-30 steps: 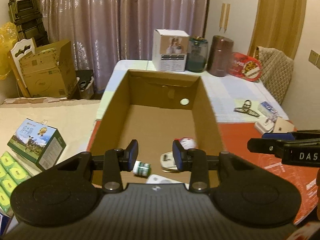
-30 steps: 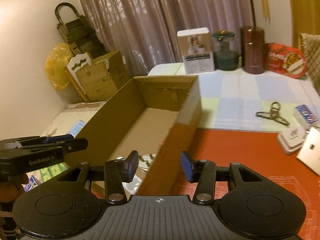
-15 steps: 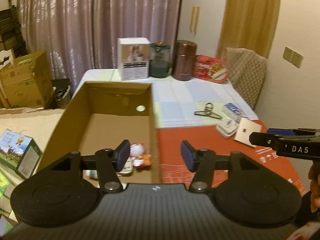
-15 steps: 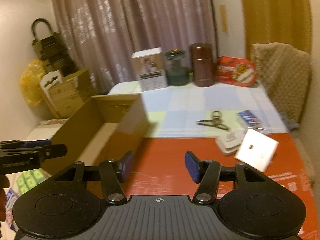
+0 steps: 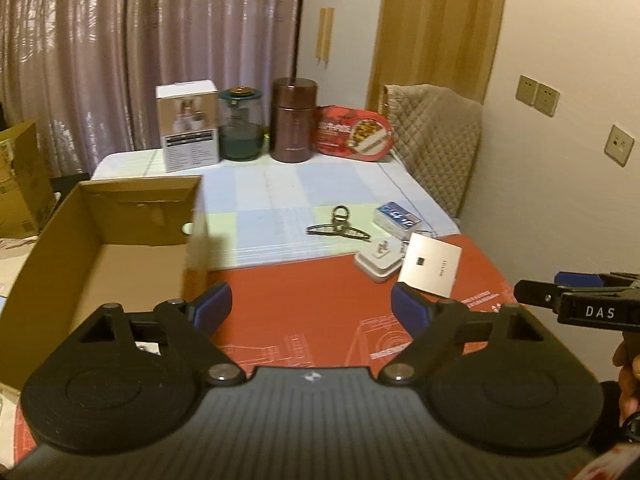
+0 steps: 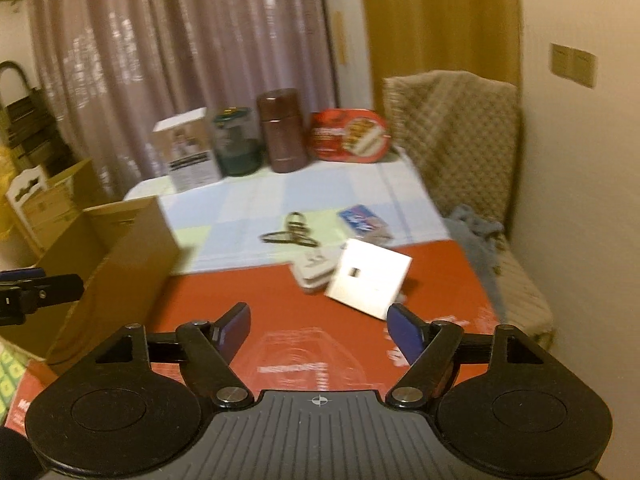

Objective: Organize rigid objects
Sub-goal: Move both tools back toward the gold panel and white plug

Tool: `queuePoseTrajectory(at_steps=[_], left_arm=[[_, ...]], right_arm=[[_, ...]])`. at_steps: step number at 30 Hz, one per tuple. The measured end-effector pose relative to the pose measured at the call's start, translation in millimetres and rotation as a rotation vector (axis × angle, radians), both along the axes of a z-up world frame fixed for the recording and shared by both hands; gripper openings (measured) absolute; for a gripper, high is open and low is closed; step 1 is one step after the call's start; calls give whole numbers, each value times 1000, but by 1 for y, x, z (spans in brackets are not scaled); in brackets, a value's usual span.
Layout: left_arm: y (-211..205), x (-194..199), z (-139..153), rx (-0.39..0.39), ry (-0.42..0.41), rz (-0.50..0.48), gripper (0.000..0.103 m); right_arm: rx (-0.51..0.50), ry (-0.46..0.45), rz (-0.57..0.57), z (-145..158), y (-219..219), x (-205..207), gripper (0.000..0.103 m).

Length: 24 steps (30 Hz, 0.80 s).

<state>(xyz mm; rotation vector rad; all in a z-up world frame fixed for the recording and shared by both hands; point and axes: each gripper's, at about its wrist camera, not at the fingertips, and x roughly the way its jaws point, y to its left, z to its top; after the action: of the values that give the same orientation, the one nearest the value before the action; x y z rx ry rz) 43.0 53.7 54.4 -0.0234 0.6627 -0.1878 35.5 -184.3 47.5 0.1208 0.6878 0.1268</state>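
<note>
Since a second ago both views have swung away from the inside of the cardboard box (image 5: 100, 240) toward the red mat (image 5: 304, 296), and the left tool (image 5: 310, 308) and right tool (image 6: 322, 326), then nearly closed, are now opening with nothing between their jaws. The box sits at the counter's left edge, and the small items seen in it earlier are mostly hidden behind the left tool. Loose on the counter (image 5: 264, 192) lie a black clip (image 5: 338, 230), a blue packet (image 5: 398, 216), a white case (image 5: 378, 258) and a white card (image 5: 430, 268); only the right wrist view shows grey cloth (image 6: 476, 226) on the seat.
</note>
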Motion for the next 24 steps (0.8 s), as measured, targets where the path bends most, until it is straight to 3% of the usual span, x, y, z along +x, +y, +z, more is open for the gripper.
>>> queuePoseTrajectory(at_steps=[12, 24], left_arm=[[-42, 37, -23, 27, 9, -43, 85], [-61, 93, -75, 43, 62, -46, 85]], right_arm=[[17, 35, -78, -23, -37, 16, 76], [8, 87, -100, -84, -44, 78, 76]])
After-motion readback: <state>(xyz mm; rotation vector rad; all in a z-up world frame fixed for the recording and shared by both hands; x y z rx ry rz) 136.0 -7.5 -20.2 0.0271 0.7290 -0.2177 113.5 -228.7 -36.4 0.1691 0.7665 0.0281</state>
